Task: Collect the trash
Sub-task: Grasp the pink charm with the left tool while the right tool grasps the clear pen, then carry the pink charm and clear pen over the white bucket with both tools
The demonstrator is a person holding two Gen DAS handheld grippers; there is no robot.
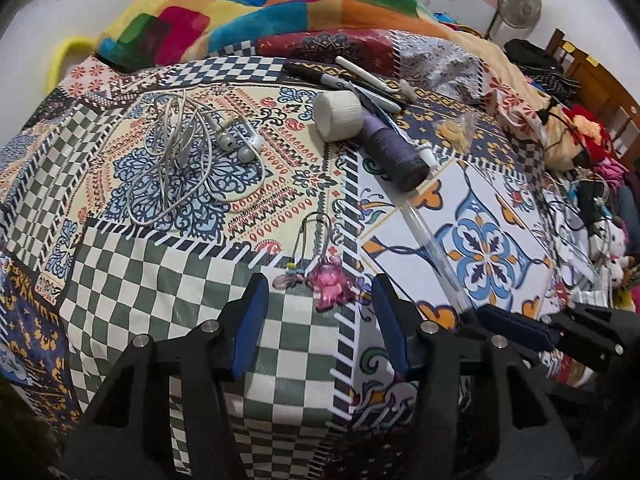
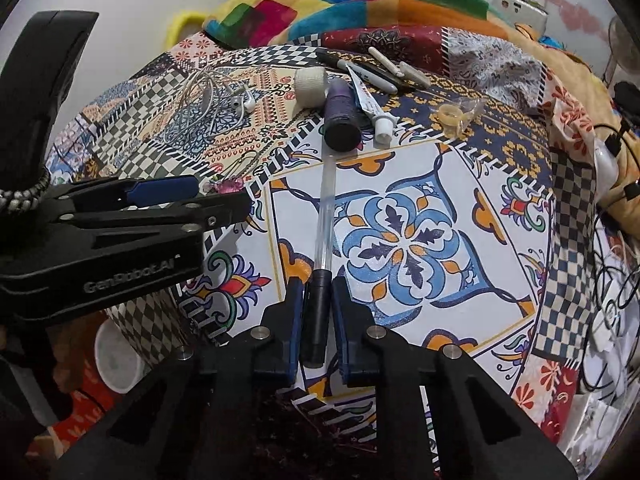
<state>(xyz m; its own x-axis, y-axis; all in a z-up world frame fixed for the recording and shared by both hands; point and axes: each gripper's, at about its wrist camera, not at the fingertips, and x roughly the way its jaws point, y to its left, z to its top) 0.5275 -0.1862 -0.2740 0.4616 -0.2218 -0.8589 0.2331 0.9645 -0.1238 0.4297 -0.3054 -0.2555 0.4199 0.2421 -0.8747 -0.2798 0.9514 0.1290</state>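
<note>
Bed [image 1: 152,280], patchwork-print sheet. On it: tangled earphones [image 1: 192,148], tape roll [image 1: 338,116], purple thread spool [image 1: 394,148], clear pen [image 2: 325,216], markers [image 1: 320,74], pink hair tie [image 1: 330,280], small plastic bag [image 2: 456,116].

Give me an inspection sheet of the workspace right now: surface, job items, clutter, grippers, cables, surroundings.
Surface: bed with patterned patchwork sheet, items scattered on it.
Job's things: clear pen with black cap between the right gripper's fingers; small plastic bag farther back; no bin seen.
Clutter: purple thread spool, white tape roll, tube, black markers, pink keychain charm.
Grippers: left gripper open, charm just ahead of it; right gripper closed on the pen's cap.
Cables: tangled white earphones; dark cords at the bed's right edge.
Surroundings: colourful blanket, standing fan, wooden bed frame.
</note>
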